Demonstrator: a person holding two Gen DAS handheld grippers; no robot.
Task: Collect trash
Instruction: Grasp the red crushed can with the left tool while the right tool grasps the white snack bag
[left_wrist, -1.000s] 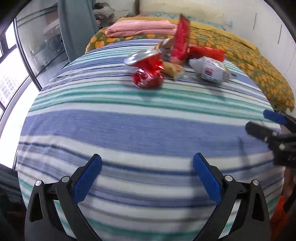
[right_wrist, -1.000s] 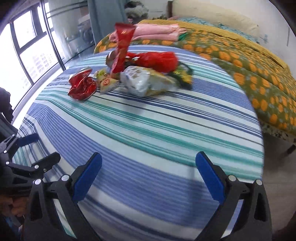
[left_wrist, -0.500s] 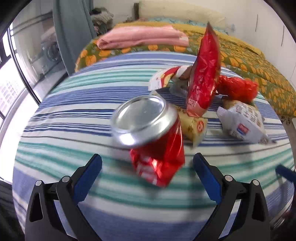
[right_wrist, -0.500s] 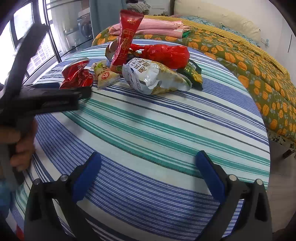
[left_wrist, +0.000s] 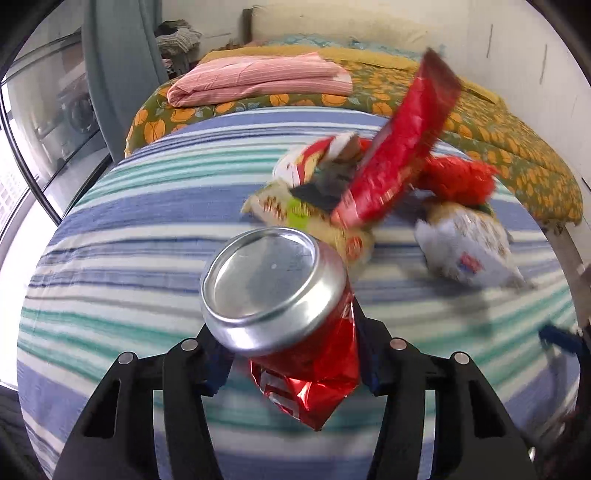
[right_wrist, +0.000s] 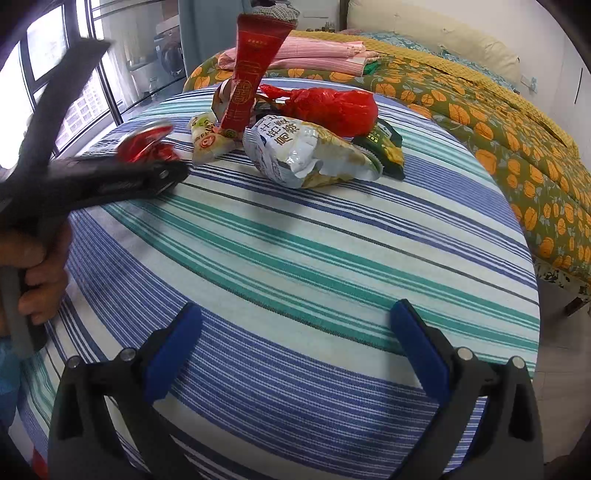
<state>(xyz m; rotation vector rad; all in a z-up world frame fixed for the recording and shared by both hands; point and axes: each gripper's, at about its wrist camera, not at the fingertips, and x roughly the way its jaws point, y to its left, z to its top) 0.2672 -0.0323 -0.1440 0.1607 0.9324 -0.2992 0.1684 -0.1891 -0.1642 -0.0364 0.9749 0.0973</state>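
A crushed red soda can (left_wrist: 288, 317) with a silver end fills the left wrist view. My left gripper (left_wrist: 291, 354) is shut on the can; in the right wrist view the can (right_wrist: 146, 146) sits at the tip of the left gripper (right_wrist: 162, 173). Behind it lies a trash pile: a tall red packet (left_wrist: 399, 155), a red plastic bag (right_wrist: 328, 105), a white snack bag (right_wrist: 303, 155), a small yellow packet (right_wrist: 207, 138) and a dark green packet (right_wrist: 384, 147). My right gripper (right_wrist: 295, 354) is open and empty over the near part of the striped cloth.
The round table carries a blue, green and white striped cloth (right_wrist: 332, 258). Behind it stands a bed with an orange-patterned cover (right_wrist: 498, 122) and a folded pink blanket (left_wrist: 258, 77). A window and a grey curtain (left_wrist: 118, 74) are at the left.
My left gripper moved forward to the crushed can and closed on it. My right gripper stayed open and drifted a little closer to the pile.
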